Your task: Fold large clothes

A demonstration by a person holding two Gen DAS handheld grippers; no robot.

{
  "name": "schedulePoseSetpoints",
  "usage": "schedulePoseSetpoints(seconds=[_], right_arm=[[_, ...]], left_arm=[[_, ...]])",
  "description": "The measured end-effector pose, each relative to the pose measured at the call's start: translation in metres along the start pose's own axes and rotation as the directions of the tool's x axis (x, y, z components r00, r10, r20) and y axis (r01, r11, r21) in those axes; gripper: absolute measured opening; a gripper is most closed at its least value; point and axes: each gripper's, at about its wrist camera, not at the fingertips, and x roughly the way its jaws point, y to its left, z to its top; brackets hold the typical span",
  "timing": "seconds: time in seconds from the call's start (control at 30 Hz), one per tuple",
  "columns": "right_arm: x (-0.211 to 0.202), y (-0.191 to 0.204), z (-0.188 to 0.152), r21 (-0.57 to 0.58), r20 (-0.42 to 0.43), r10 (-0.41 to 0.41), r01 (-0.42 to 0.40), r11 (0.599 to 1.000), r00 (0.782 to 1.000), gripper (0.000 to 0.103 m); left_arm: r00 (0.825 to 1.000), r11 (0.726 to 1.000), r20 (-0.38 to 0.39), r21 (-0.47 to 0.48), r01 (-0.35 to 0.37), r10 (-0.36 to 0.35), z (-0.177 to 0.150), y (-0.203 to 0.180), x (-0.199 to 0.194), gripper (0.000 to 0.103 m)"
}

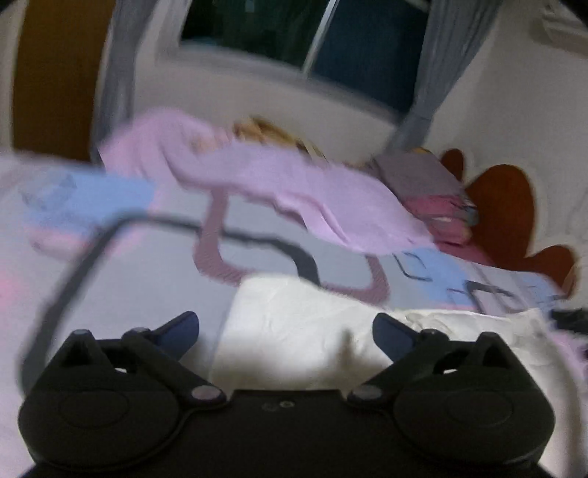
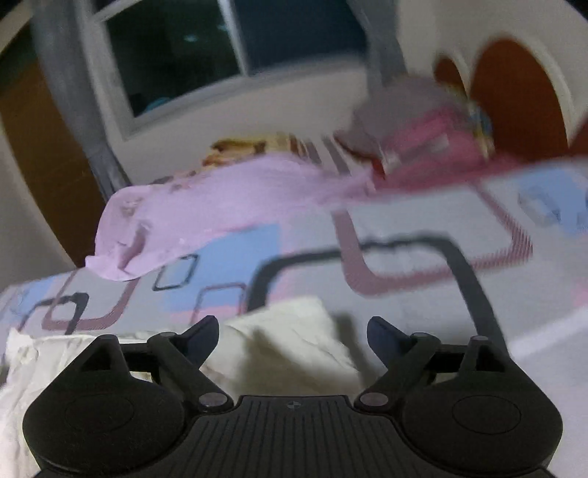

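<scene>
A white garment (image 1: 316, 331) lies on the patterned bedsheet (image 1: 154, 279) just in front of my left gripper (image 1: 286, 331), which is open and empty above its left part. In the right wrist view the white garment (image 2: 290, 342) shows a folded corner between the open fingers of my right gripper (image 2: 294, 332), which holds nothing. A lilac garment (image 1: 294, 191) lies spread farther back on the bed; it also shows in the right wrist view (image 2: 205, 206). Both views are blurred by motion.
A stack of folded grey and pink clothes (image 1: 430, 191) sits at the head of the bed by a brown headboard (image 1: 507, 213). A dark window (image 1: 301, 33) with grey curtains is behind. A wooden door (image 1: 55, 73) stands at the left.
</scene>
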Motion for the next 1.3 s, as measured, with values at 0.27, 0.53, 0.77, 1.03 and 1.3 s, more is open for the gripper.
schedulePoseSetpoints(seconds=[0.27, 0.53, 0.77, 1.03, 1.3], right_arm=[[0.021, -0.009, 0.007, 0.024, -0.118, 0.153, -0.151, 0.988, 0.981, 0.016], [0.034, 0.018, 0.014, -0.129, -0.010, 0.008, -0.009, 0.992, 1.000, 0.010], [0.064, 0.015, -0.002, -0.161, -0.100, -0.112, 0.095, 0.982, 0.989, 0.011], [-0.035, 0.039, 0.001, -0.162, 0.136, -0.046, 0.068, 0.984, 0.990, 0.073], [-0.008, 0.144, -0.076, -0.449, 0.039, 0.042, -0.020, 0.893, 0.998, 0.073]], left_arm=[[0.956, 0.941, -0.112, -0.240, 0.240, -0.272, -0.004, 0.040, 0.042, 0.007], [0.998, 0.993, -0.016, -0.101, 0.066, -0.068, 0.009, 0.018, 0.046, 0.005], [0.989, 0.985, -0.085, 0.127, -0.113, 0.125, -0.008, -0.011, 0.075, 0.024], [0.983, 0.988, 0.129, 0.063, -0.142, 0.133, -0.008, -0.032, -0.028, 0.055], [0.998, 0.952, 0.048, 0.306, 0.023, -0.040, -0.064, -0.168, 0.003, 0.077]])
